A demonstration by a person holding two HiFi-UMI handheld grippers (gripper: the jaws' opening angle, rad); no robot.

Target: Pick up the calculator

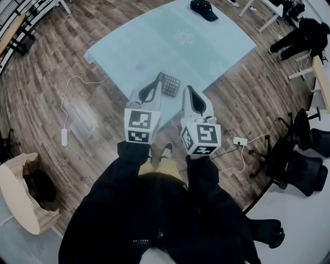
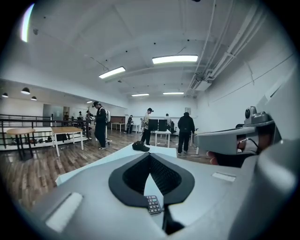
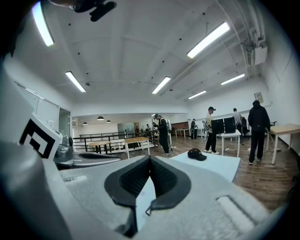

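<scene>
Left gripper [image 2: 150, 155] first: we see its jaws together, tips touching, nothing held. Our right gripper [image 3: 150, 158] shows the same, with jaws meeting at the tips and empty. We hold the two side by side, close but apart, over the near corner of the pale table [image 1: 154, 41], pointing almost level toward its far side.

Just beyond the left gripper's tip and slightly to its right lies the calculator [image 1: 170, 85]. It rests flat on the tabletop, close to that near corner and inside both edges. Neither gripper touches it. In the left gripper view it shows through the gap below the closed tips.

From the corner, one table edge runs off to the far left and the other to the far right. Past the calculator the tabletop lies open as far as a dark cap [image 1: 204, 9] near the far edge.

Left of the table the wood floor [image 1: 46, 77] is open, crossed by a thin white cable [image 1: 77, 81]. On the near right, black chairs [image 1: 304, 154] crowd the floor, well apart from the table edge. Far across the room, people [image 2: 186, 131] stand among other tables.
</scene>
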